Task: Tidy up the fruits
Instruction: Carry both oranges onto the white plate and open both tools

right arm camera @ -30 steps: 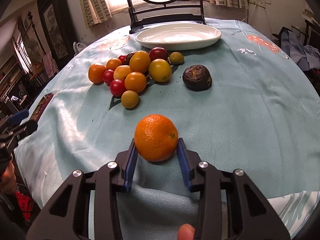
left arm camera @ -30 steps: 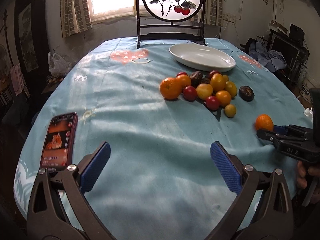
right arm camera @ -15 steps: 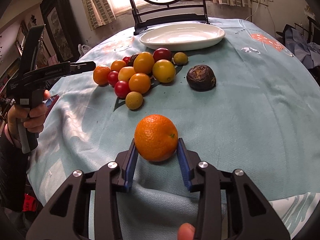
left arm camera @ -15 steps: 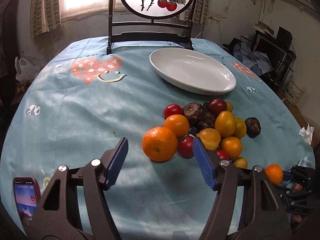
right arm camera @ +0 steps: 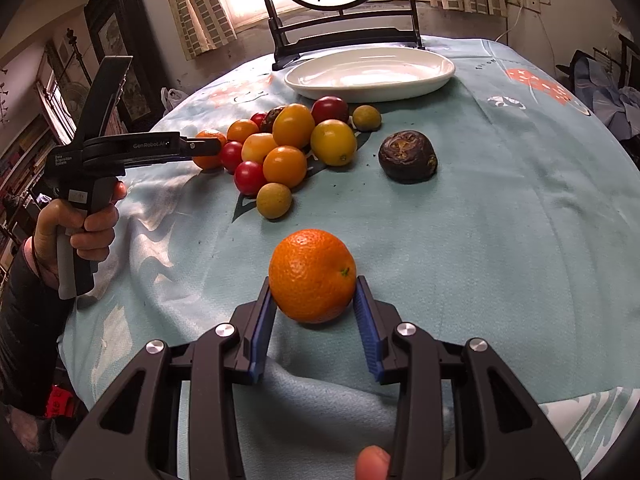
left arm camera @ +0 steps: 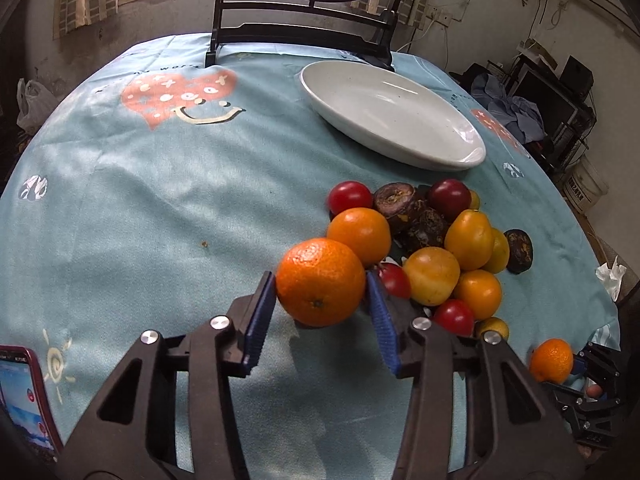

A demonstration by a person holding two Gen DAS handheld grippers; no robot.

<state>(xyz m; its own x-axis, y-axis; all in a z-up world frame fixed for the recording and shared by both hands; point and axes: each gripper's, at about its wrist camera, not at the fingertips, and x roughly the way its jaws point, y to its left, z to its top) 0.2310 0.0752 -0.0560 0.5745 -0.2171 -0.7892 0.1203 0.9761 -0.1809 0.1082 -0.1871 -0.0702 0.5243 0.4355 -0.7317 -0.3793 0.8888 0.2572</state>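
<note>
Your left gripper (left arm camera: 320, 292) is clamping the big mandarin (left arm camera: 320, 282) at the near-left edge of the fruit pile (left arm camera: 432, 248), both blue pads pressing its sides; its round body shows no long axis, and its stem dimple is facing you. Your right gripper (right arm camera: 314, 300) is gripping a second mandarin (right arm camera: 312, 276) near the table's front edge, apart from the pile, stem nub pointing right and slightly up. The white oval plate (left arm camera: 460, 160) is lying beyond the pile, its long axis running left to right in the right wrist view.
</note>
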